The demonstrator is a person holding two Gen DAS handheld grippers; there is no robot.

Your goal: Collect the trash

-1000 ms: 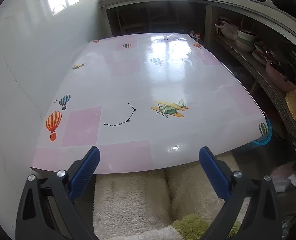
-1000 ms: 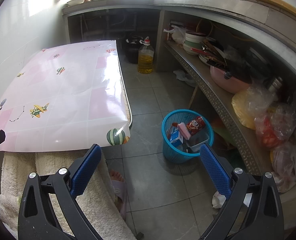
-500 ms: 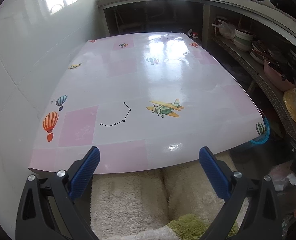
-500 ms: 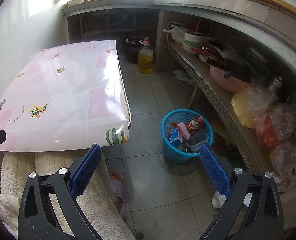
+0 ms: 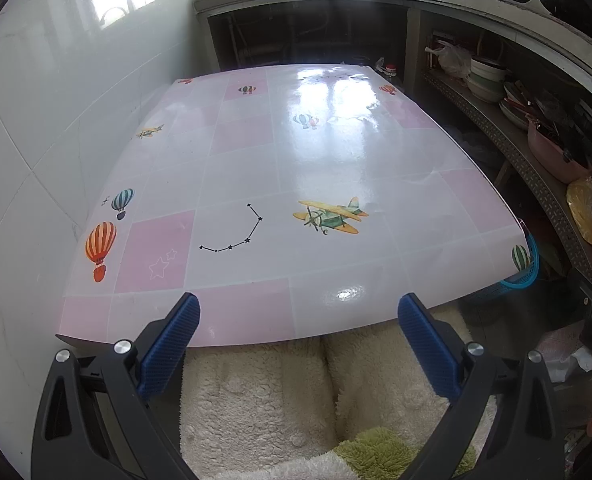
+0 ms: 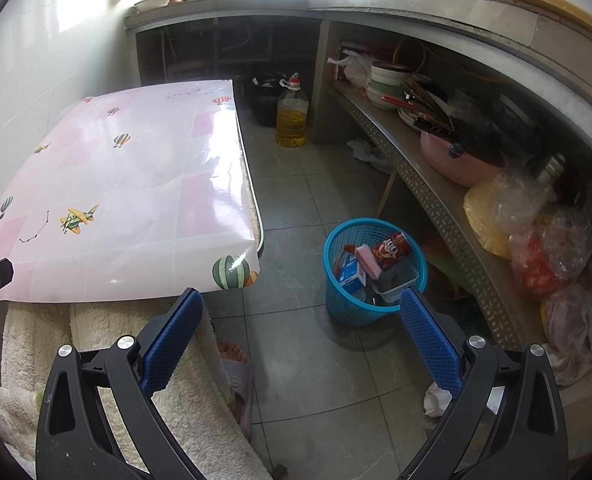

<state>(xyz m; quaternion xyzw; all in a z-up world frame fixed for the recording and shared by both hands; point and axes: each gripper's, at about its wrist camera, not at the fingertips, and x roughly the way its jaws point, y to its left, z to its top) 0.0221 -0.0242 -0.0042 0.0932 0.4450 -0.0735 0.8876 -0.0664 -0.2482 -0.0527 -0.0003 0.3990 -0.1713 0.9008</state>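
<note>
A blue mesh trash basket (image 6: 337, 300) stands on the floor right of the table, holding several pieces of trash: a red snack wrapper (image 6: 389, 250), a pink block, a blue-white box. Its rim peeks past the table corner in the left wrist view (image 5: 529, 270). My left gripper (image 5: 297, 338) is open and empty over the near table edge. My right gripper (image 6: 301, 332) is open and empty, above the floor just left of the basket. The table (image 5: 315, 152) has a glossy pink-and-white cover with balloon and plane prints; nothing lies on it.
A cream fleece blanket (image 5: 288, 396) lies below the near table edge. A sandalled foot (image 6: 234, 364) is on the tiled floor. An oil bottle (image 6: 292, 118) and dark pot stand by the far counter. A shelf (image 6: 435, 196) on the right holds bowls and plastic bags.
The left gripper has drifted slightly, so the table sits a bit lower and closer in its view. The right gripper has barely moved. Both stay open.
</note>
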